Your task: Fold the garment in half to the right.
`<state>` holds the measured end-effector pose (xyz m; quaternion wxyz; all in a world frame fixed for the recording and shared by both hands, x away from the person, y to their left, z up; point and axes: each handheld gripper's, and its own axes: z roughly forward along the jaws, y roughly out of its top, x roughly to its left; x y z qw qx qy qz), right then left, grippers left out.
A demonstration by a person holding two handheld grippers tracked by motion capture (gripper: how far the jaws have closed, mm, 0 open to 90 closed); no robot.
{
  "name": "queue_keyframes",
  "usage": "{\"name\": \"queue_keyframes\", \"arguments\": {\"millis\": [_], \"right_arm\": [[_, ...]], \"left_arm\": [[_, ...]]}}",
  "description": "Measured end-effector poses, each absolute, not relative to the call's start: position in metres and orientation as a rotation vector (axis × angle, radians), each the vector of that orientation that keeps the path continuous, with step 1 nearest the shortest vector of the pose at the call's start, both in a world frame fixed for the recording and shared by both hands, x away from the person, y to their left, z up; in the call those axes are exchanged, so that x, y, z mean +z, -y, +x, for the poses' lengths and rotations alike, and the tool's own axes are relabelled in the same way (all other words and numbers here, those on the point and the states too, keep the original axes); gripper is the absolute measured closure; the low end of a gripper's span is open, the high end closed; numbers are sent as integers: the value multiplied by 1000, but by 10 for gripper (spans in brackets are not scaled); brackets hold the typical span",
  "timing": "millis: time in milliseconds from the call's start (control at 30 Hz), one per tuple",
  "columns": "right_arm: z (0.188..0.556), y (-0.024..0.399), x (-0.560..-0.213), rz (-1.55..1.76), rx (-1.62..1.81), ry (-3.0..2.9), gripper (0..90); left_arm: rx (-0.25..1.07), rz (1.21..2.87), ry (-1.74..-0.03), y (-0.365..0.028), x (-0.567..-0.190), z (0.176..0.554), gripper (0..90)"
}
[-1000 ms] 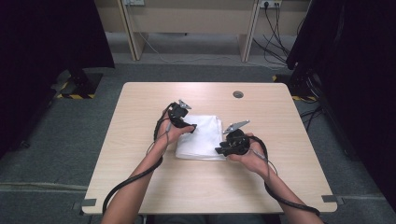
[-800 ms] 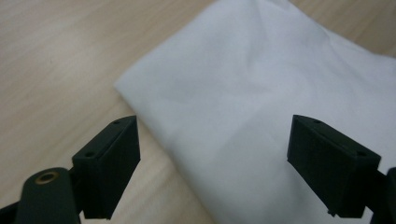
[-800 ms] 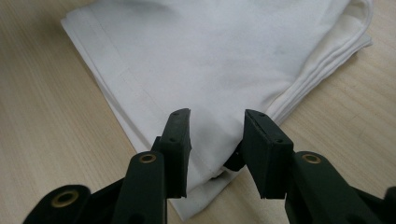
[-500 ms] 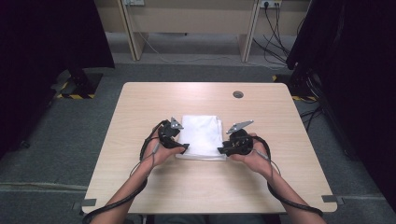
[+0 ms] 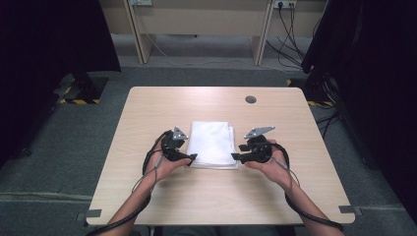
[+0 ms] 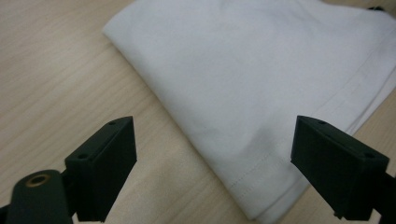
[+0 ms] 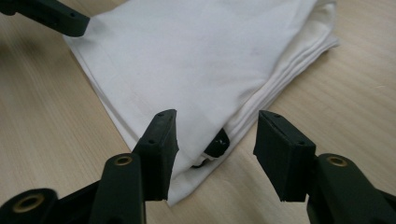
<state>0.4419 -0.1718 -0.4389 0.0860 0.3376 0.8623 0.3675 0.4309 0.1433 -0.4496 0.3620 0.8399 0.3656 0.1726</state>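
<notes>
High view: a folded white cloth (image 5: 212, 143) lies at the middle of the table (image 5: 147, 108), its near edge toward the person; the left gripper (image 5: 189, 159) sits at the cloth's near left corner, the right gripper (image 5: 235, 157) at its near right corner.

Left gripper view: the jaws stand wide apart, nothing between the pads; the cloth's (image 6: 261, 88) hemmed corner lies just ahead.

Right gripper view: the jaws have just been opening; the cloth's (image 7: 196, 70) layered corner lies between them unpinched, a small dark object (image 7: 217, 143) tucked in the fold.

To finish well, I judge both grippers should draw back level, without snagging the layers.
</notes>
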Motion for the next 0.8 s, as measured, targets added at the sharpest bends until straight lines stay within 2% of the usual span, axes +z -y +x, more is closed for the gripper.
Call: {"name": "queue_keyframes", "arguments": {"millis": [800], "right_arm": [[428, 233, -428, 1162, 1098, -2457, 355]], "left_arm": [[468, 2071, -947, -181, -438, 393, 128]]}}
